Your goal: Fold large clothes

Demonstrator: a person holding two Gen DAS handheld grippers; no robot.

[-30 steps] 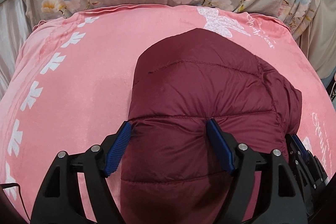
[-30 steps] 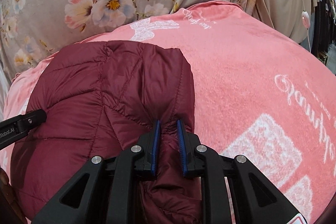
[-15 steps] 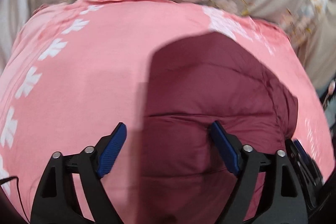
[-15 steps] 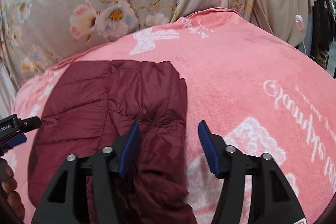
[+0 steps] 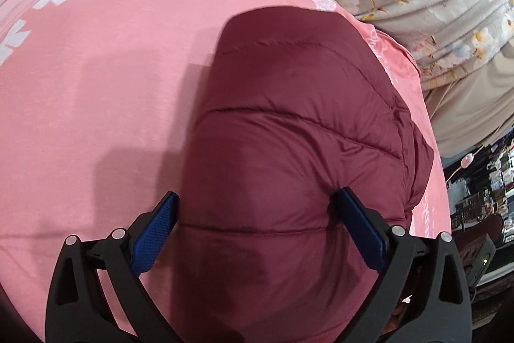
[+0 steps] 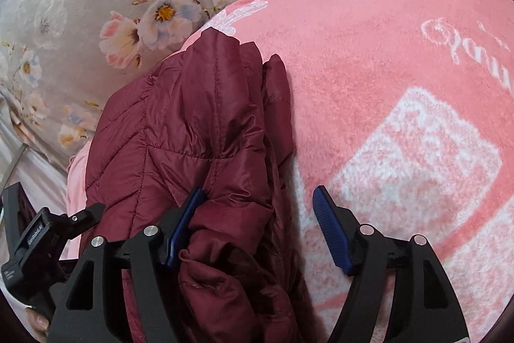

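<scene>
both grippers, left [image 5: 255, 225] and right [image 6: 260, 224], have just been opening and stand wide, gripping nothing, straddling the folded maroon jacket [image 5: 289, 130] on the pink blanket [image 5: 96, 85].

Bright, even, soft indoor light in both views. Soft shadows on the pink blanket [image 5: 96, 85] at nine o'clock of the maroon jacket [image 5: 289, 150] in the left wrist view. Slight blur there; sharper in the right wrist view. Strong fisheye bending, dark vignette at all corners. No glare.
</scene>
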